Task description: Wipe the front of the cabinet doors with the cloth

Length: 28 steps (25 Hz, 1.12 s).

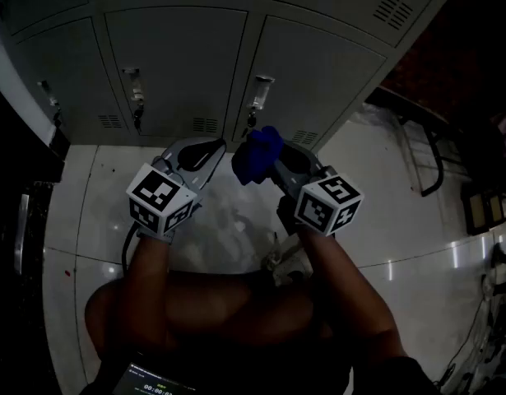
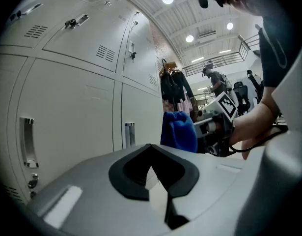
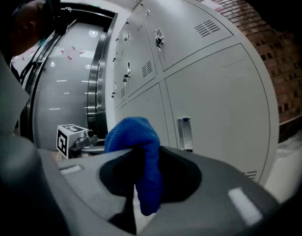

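Cloth [image 1: 257, 153] clamped in right gripper [image 1: 273, 168], just right of left gripper [image 1: 197, 156]; cabinet doors [image 1: 177, 60] faced ahead of both.

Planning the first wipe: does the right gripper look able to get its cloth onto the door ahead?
Probably yes. The right gripper is shut on the cloth, the door stands straight ahead, and nothing shows between them; the left gripper sits off to the side.

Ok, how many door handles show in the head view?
3: the left handle by the frame's edge, the middle handle, and the right handle just above the cloth. More may lie out of frame.
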Motion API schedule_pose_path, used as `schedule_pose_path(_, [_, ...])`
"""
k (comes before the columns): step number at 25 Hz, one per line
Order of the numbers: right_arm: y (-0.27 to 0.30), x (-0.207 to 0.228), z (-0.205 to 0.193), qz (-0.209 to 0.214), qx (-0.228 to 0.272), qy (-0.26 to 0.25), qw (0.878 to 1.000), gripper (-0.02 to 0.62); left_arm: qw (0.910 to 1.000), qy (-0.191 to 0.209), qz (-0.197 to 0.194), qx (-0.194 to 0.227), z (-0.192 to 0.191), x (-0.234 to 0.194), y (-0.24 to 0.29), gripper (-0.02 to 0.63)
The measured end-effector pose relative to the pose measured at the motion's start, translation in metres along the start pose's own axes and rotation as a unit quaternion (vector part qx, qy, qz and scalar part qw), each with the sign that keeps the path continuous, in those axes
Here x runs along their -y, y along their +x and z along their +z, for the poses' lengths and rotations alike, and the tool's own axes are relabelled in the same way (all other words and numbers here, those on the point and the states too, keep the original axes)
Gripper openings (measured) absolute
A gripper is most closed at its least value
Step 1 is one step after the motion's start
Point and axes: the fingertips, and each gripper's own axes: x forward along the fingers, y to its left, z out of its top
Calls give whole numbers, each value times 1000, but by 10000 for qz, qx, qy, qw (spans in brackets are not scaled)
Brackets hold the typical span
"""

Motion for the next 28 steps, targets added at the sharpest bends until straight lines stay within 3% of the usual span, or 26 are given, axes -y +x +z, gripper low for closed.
schedule_pose_path(10, [32, 28, 93, -638, 34, -338, 9974, 77, 10000, -44, -12, 63, 9, -6, -7, 0])
schedule_pose_path(15, [52, 44, 136, -817, 187, -145, 9964, 77, 9999, -98, -5, 101, 11, -7, -8, 0])
schedule_pose_path(28, [75, 64, 164, -1277, 188, -412, 9908, 77, 9997, -150, -66, 180, 13, -6, -8, 0])
